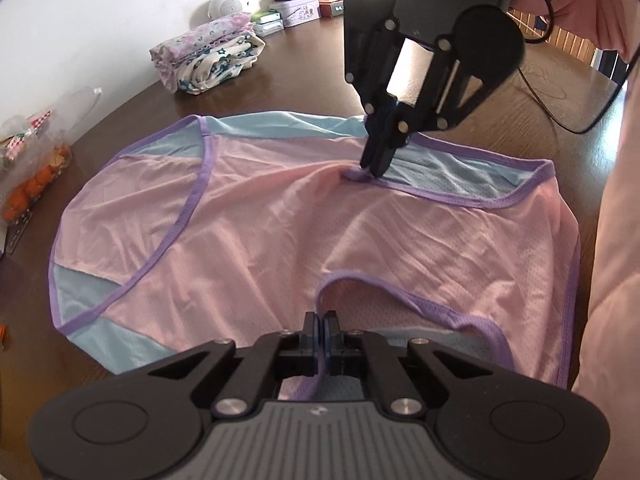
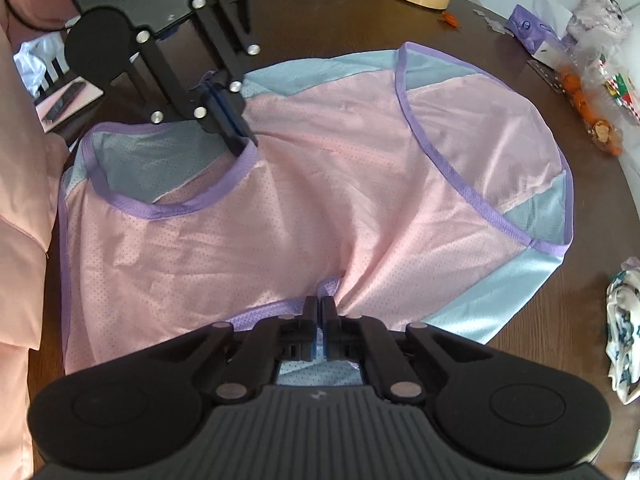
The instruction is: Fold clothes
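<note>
1. The pink mesh sleeveless top with lilac binding and pale blue panels (image 1: 248, 224) lies spread on the brown wooden table (image 1: 304, 76), between both jaws.
2. The left gripper (image 1: 320, 320) and the right gripper (image 2: 319, 304) each pinch lilac armhole trim, jaws pressed together.
3. No fold looks made yet; all folding remains.

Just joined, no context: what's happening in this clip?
A person is folding a pink garment spread on a brown table, one gripper in each hand. The left gripper is shut on the purple trim at one edge; the right gripper is shut on the trim at the opposite edge. The garment lies mostly flat. Folded clothes sit aside.
</note>
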Motion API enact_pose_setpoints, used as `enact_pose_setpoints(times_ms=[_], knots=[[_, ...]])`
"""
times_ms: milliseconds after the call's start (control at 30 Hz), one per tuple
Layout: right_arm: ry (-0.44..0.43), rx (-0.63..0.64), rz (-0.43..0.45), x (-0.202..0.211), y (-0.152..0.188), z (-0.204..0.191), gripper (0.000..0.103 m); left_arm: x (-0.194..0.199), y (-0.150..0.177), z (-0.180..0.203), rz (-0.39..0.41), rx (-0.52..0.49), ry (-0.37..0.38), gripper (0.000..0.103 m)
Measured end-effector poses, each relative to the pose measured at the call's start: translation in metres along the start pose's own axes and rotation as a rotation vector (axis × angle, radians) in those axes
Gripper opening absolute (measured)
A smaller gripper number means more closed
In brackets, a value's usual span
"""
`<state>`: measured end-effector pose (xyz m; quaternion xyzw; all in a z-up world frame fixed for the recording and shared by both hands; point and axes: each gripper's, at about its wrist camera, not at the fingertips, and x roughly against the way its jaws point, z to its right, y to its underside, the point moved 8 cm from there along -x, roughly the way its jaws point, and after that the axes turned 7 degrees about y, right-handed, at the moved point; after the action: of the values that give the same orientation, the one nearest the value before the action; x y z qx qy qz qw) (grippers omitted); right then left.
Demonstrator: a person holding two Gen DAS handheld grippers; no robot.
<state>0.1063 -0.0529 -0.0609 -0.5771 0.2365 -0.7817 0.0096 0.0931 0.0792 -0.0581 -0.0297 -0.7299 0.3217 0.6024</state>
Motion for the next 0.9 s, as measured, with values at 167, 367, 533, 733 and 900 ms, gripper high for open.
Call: enact_pose_setpoints(times_ms=[167, 367, 533, 733, 900], knots=[[0.040, -0.082, 0.072, 0.019, 0.002, 0.004, 0.026, 0.007, -0.005, -0.001, 0.032, 0.013, -0.010, 0.008], [-0.066, -0.185, 0.078, 0.020, 0.002, -0.014, 0.026, 0.009, -0.029, 0.013, 0.086, -0.043, 0.054, 0.023], [-0.077, -0.254, 0.032, 0.000, 0.011, -0.016, 0.029, -0.013, -0.033, 0.017, 0.034, -0.076, 0.084, 0.027], [-0.105, -0.197, 0.027, -0.001, 0.008, -0.029, 0.005, -0.015, -0.028, 0.020, 0.000, -0.077, 0.103, 0.006], [-0.138, -0.156, 0.054, 0.011, 0.001, -0.039, 0.005, -0.003, -0.019, 0.028, 0.002, -0.073, 0.101, 0.005]])
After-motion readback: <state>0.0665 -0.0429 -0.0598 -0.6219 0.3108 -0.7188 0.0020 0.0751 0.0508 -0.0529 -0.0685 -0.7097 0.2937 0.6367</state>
